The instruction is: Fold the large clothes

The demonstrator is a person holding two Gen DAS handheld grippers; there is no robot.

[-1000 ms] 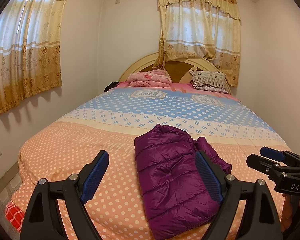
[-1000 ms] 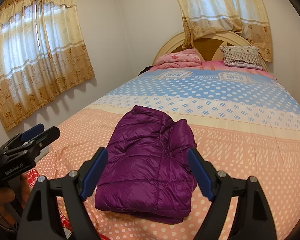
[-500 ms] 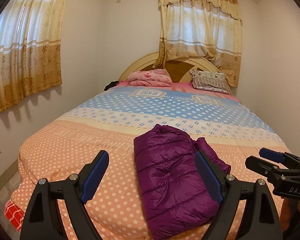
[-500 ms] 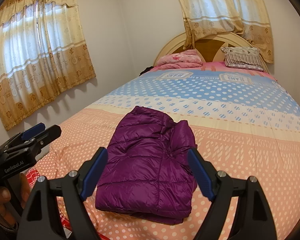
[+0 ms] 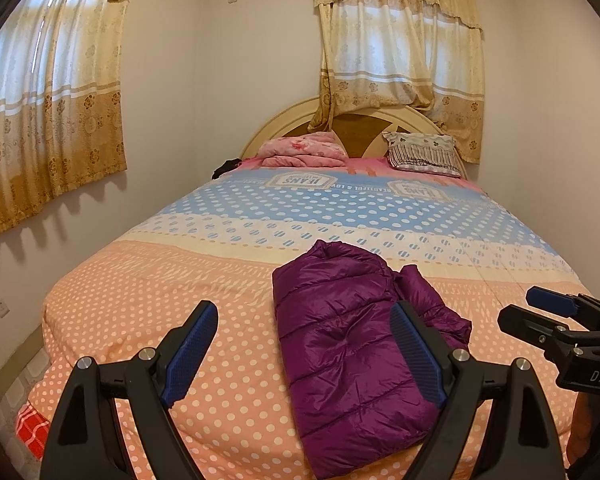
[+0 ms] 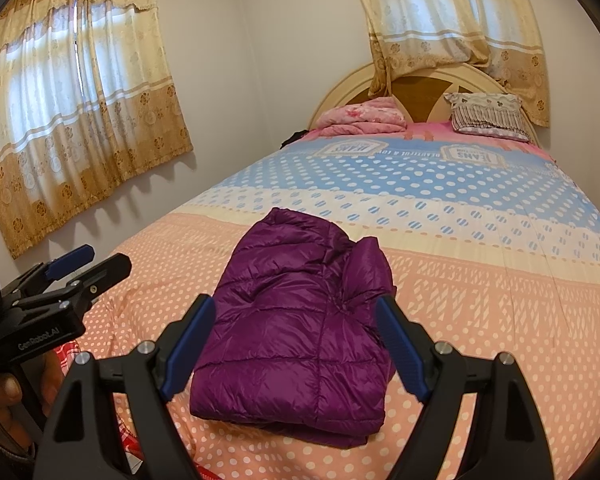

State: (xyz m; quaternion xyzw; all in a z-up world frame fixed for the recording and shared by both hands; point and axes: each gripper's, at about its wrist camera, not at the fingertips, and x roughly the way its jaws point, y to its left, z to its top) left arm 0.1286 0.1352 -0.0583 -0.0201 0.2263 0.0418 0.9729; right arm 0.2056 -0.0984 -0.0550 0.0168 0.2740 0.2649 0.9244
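A purple puffer jacket [image 5: 348, 340] lies folded into a compact rectangle on the peach dotted part of the bed [image 5: 148, 304], near the foot edge. It also shows in the right wrist view [image 6: 300, 320]. My left gripper [image 5: 304, 344] is open and empty, held back from the bed, left of the jacket's middle. My right gripper [image 6: 292, 344] is open and empty, held back and above the jacket's near end. Each gripper shows at the edge of the other's view: the right one [image 5: 556, 312], the left one [image 6: 76, 268].
The bedcover [image 6: 440, 184] runs from peach through cream to blue. A folded pink blanket [image 5: 304, 150] and a patterned pillow [image 5: 424, 154] lie by the headboard. Curtained windows [image 5: 48, 92] stand on the left wall and behind the headboard. A red cloth [image 5: 30, 426] shows below the bed's left corner.
Both grippers have drifted slightly; the views shifted a little. The jacket has not moved and both grippers stay open.
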